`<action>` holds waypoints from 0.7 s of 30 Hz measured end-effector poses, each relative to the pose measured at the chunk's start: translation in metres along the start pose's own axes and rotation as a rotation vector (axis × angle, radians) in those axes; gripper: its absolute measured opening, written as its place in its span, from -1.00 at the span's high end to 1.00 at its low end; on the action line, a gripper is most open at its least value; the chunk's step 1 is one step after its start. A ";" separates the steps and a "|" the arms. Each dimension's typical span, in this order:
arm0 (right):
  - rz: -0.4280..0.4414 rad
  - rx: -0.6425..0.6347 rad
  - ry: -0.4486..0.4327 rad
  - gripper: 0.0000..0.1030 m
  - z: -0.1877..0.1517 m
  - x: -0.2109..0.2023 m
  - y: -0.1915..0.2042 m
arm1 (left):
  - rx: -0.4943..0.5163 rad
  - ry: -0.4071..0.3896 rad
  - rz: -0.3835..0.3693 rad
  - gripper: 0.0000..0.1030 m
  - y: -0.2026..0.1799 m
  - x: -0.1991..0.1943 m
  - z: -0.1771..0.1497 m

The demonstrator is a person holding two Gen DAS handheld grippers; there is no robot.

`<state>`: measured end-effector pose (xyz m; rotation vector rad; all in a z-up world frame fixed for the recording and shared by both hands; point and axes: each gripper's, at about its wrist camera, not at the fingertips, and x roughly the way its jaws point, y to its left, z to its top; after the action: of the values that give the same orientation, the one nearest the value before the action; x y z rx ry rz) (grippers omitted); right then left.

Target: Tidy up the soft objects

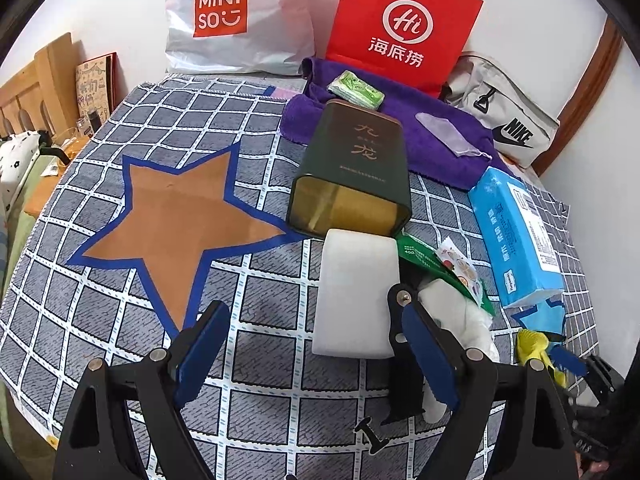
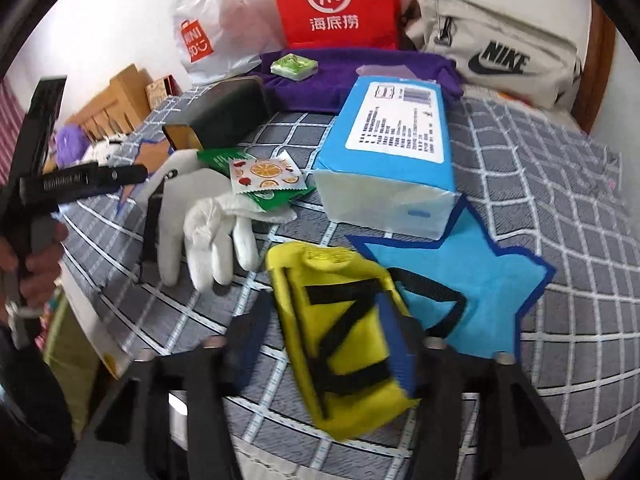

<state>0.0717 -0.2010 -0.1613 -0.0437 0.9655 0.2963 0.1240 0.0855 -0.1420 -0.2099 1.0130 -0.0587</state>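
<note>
Left gripper [image 1: 316, 354] spread wide over the checked cloth [image 1: 260, 300], nothing between its pads; white sponge [image 1: 356, 296] just inside the right finger, at about 1 o'clock from the gap. Beyond the sponge, at 12 o'clock, dark tin [image 1: 352, 168] lying on its side, open mouth toward the camera. At 10 o'clock, brown star [image 1: 180, 220] flat on the cloth. At 2 o'clock, blue tissue pack [image 1: 516, 236], with green sachets [image 1: 440, 264] between it and the sponge. Farther back, purple towel [image 1: 400, 132].

Right gripper [image 2: 324, 344] well open, no earlier view to compare. Yellow pouch [image 2: 340, 340] with black straps lying between the fingers, blurred; right finger close against its edge, left finger apart from it; whether any pad touches it, cannot tell. Pouch on the cloth [image 2: 560, 200], its far right corner beside the blue star [image 2: 472, 272] at 1 o'clock. White glove [image 2: 208, 224] at 10 o'clock, fingers pointing toward the camera; fruit-print sachet [image 2: 264, 176] on its cuff. Tissue pack [image 2: 392, 144] at 12 o'clock. Far left, a hand [image 2: 36, 264] holding the other tool's handle.
</note>
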 end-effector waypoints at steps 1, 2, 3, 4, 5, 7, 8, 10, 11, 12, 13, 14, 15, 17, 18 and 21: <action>-0.008 -0.010 -0.003 -0.61 -0.001 0.000 0.000 | 0.000 0.001 -0.001 -0.70 0.000 0.001 0.000; -0.016 -0.023 -0.003 -0.63 -0.003 0.002 0.000 | 0.000 0.003 0.000 -0.70 0.000 0.001 0.000; -0.018 -0.031 0.003 -0.63 -0.004 0.004 -0.001 | 0.000 0.004 0.002 -0.70 -0.001 0.002 -0.001; -0.015 -0.034 0.016 -0.63 -0.005 0.009 -0.002 | 0.001 0.005 0.003 -0.70 -0.001 0.002 -0.001; -0.010 -0.033 0.030 -0.63 -0.006 0.013 -0.002 | 0.003 0.007 0.002 -0.70 -0.001 0.003 -0.002; 0.009 -0.044 0.070 -0.63 -0.008 0.025 0.001 | 0.010 0.009 0.001 -0.70 -0.002 0.003 -0.003; 0.007 -0.051 0.077 -0.63 -0.010 0.029 0.003 | 0.012 0.011 -0.002 -0.70 -0.002 0.003 -0.004; -0.019 -0.089 0.049 -0.73 -0.013 0.032 0.010 | 0.020 0.014 -0.013 -0.70 -0.003 0.003 -0.006; -0.029 -0.098 0.041 -0.73 -0.014 0.033 0.012 | 0.020 0.019 -0.028 -0.70 -0.004 0.002 -0.007; -0.034 -0.100 0.031 -0.71 -0.015 0.033 0.013 | 0.021 0.022 -0.036 -0.69 -0.006 0.002 -0.008; -0.035 -0.096 0.023 -0.63 -0.014 0.032 0.012 | 0.031 0.021 -0.044 -0.70 -0.008 0.001 -0.009; -0.039 -0.091 0.020 -0.57 -0.014 0.031 0.011 | 0.047 0.018 -0.047 -0.70 -0.011 0.000 -0.010; -0.036 -0.086 0.020 -0.48 -0.013 0.029 0.010 | 0.067 0.016 -0.047 -0.69 -0.014 -0.001 -0.012; -0.024 -0.076 0.017 -0.38 -0.013 0.026 0.006 | 0.092 0.016 -0.041 -0.66 -0.019 -0.003 -0.016; -0.018 -0.073 0.016 -0.35 -0.013 0.025 0.005 | 0.106 0.017 -0.041 -0.62 -0.021 -0.004 -0.018; -0.010 -0.073 0.008 -0.30 -0.013 0.024 0.004 | 0.133 0.030 -0.063 -0.30 -0.027 -0.005 -0.027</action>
<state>0.0730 -0.1944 -0.1877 -0.1160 0.9617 0.3221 0.0996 0.0561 -0.1463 -0.1198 1.0282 -0.1866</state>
